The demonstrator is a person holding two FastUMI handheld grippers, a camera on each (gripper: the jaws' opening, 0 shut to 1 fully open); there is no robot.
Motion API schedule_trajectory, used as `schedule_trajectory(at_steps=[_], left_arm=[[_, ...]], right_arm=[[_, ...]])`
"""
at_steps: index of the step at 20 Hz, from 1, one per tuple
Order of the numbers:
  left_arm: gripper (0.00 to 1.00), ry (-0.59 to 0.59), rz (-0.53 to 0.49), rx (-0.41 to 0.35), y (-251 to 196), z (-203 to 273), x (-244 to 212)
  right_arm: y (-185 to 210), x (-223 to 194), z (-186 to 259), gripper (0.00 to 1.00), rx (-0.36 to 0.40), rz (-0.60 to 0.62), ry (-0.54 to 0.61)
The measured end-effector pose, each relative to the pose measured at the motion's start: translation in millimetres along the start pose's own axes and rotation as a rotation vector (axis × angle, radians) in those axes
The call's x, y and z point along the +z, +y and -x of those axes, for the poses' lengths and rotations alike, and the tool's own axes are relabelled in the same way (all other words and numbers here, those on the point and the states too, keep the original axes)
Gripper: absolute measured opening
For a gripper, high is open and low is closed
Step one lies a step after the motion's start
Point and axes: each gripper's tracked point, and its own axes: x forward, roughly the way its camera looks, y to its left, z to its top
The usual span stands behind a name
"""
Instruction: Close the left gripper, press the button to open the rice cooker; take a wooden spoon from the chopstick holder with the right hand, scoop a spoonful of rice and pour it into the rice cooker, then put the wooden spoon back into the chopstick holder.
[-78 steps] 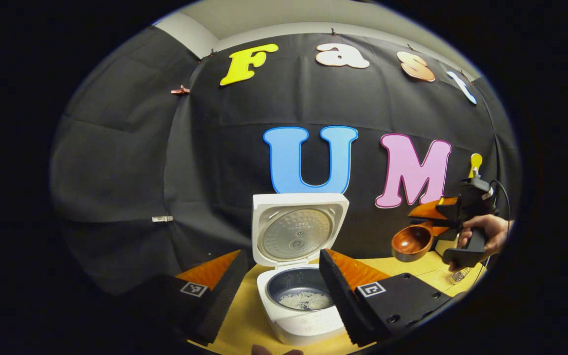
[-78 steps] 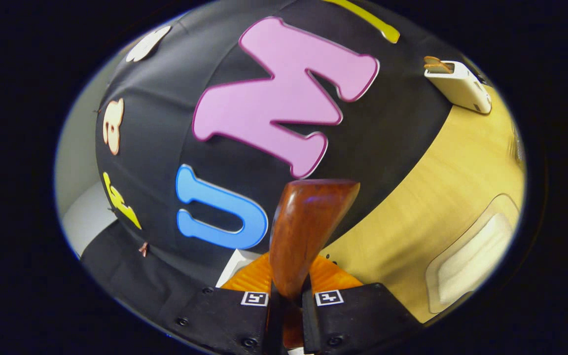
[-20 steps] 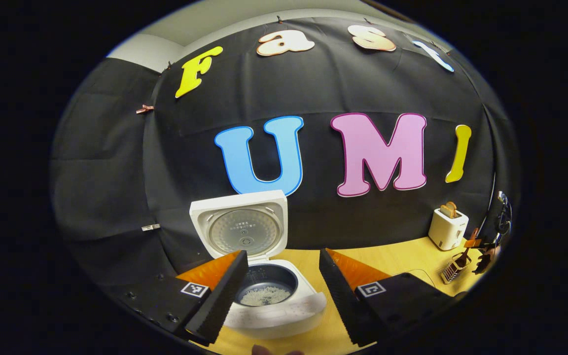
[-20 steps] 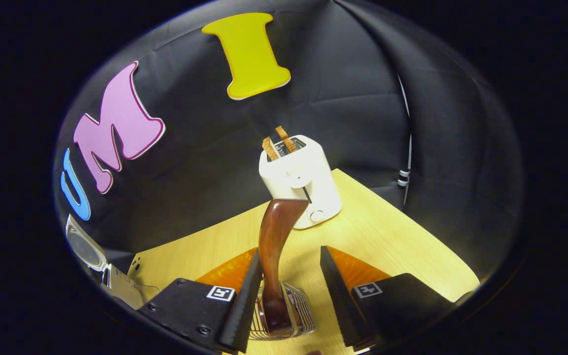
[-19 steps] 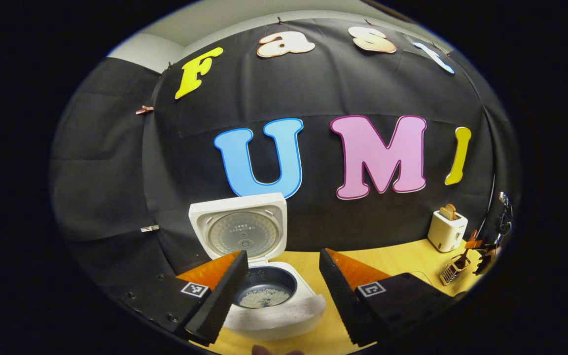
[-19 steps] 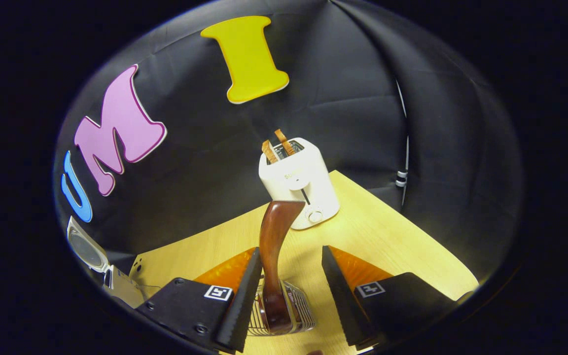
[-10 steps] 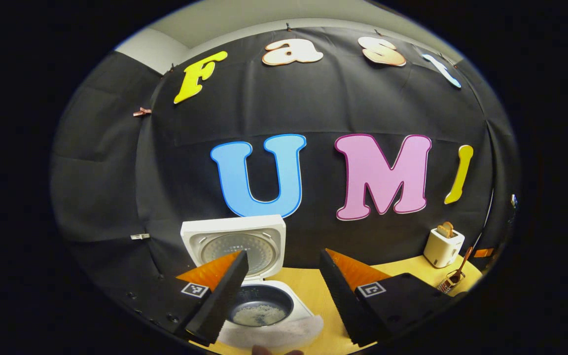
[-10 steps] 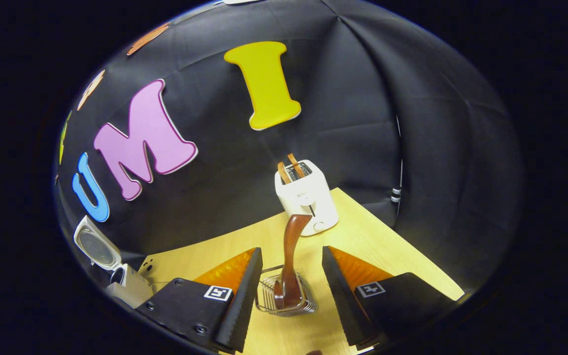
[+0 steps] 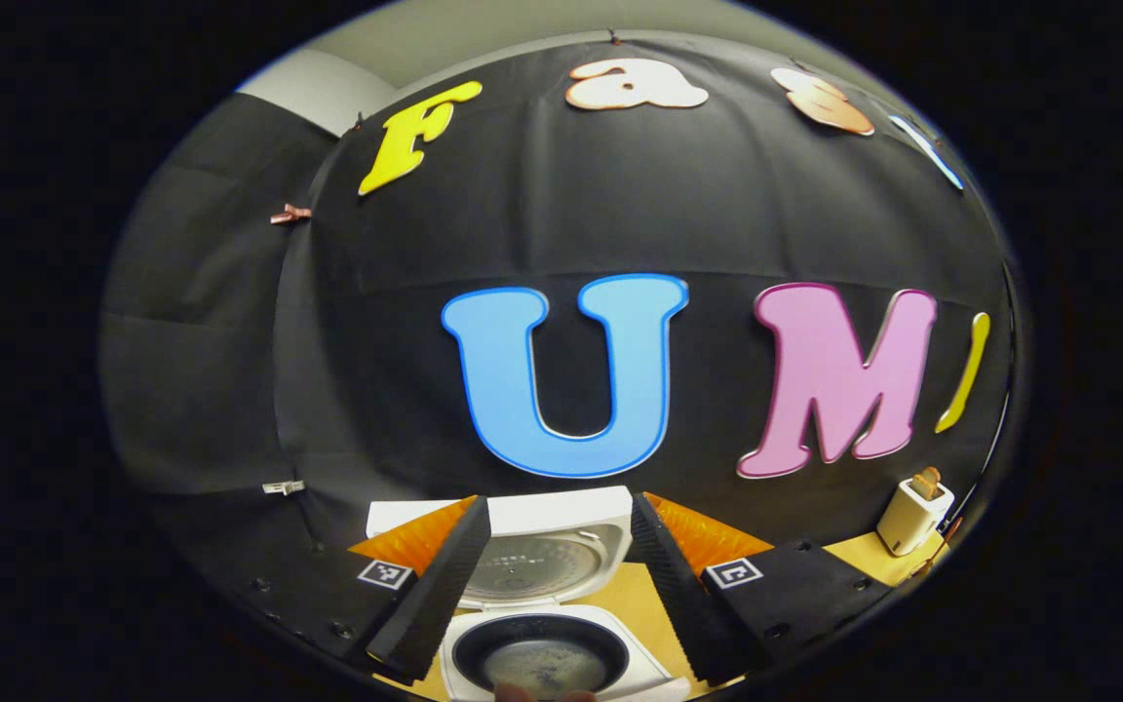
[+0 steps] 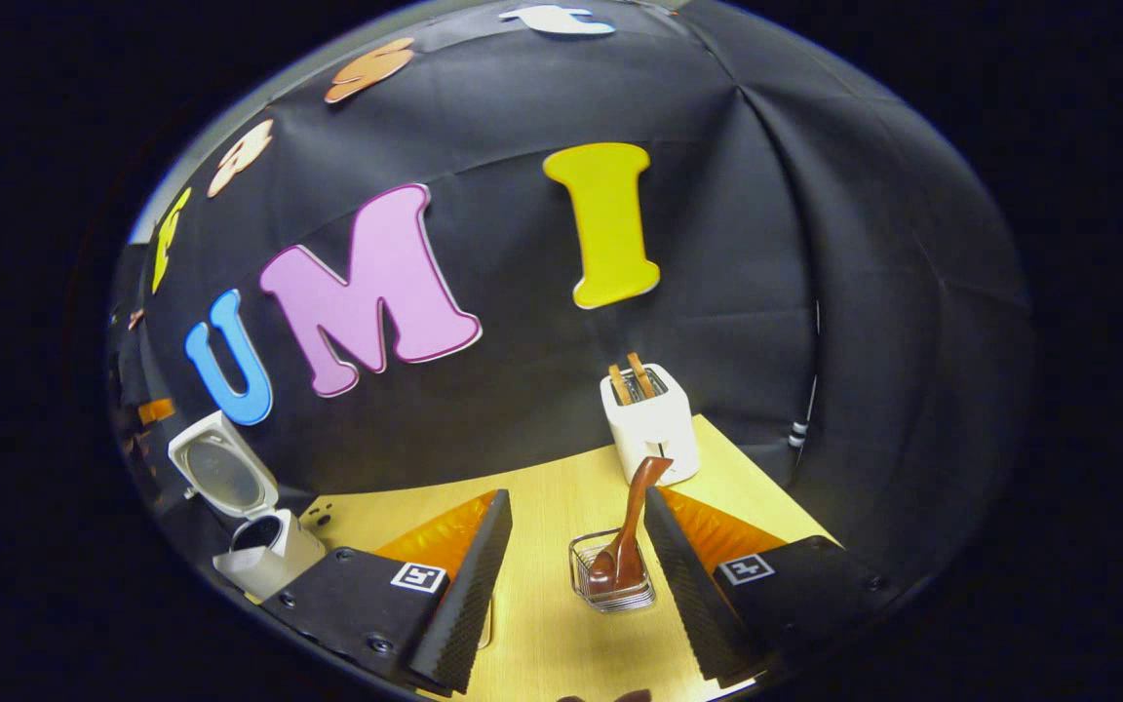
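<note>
The wooden spoon [image 10: 626, 531] leans bowl-down in the chopstick holder [image 10: 610, 575], free of the right gripper [image 10: 576, 575], whose fingers stand wide. The left gripper [image 9: 552, 575], also wide, faces the open rice cooker [image 9: 542, 653]. A careless sweep could tip the leaning spoon. A toaster [image 10: 654, 424] stands just behind on the tabletop [image 10: 542, 604].

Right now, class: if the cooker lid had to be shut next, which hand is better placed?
Left. The left tool hangs open directly over the rice cooker. The right tool is open by the chopstick holder with the wooden spoon in it.
</note>
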Motion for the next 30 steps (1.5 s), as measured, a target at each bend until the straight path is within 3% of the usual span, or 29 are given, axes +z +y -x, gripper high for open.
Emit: schedule_trajectory(at_steps=[4, 9, 13, 16, 24, 30], left_arm=[[0.94, 0.046, -0.003, 0.03, 9, -44, 4], [0.93, 0.042, 0.024, 0.089, 47, -80, 9], [0.94, 0.177, 0.031, 0.096, 58, -102, -29], [0.97, 0.199, 0.045, 0.077, 54, -97, -31], [0.98, 0.347, 0.099, 0.019, 27, -18, -73], [0.98, 0.592, 0.194, -0.039, 6, 50, -148]], right_arm=[[14, 3, 14, 0.88, 0.021, 0.095, -0.005], [19, 4, 26, 0.88, 0.023, 0.106, -0.003], [14, 4, 32, 0.88, 0.014, 0.102, -0.003], [6, 3, 36, 0.88, -0.001, 0.088, 0.002], [-6, -4, 33, 0.88, -0.018, 0.059, 0.009], [-10, -10, 30, 0.88, -0.013, 0.048, 0.024]])
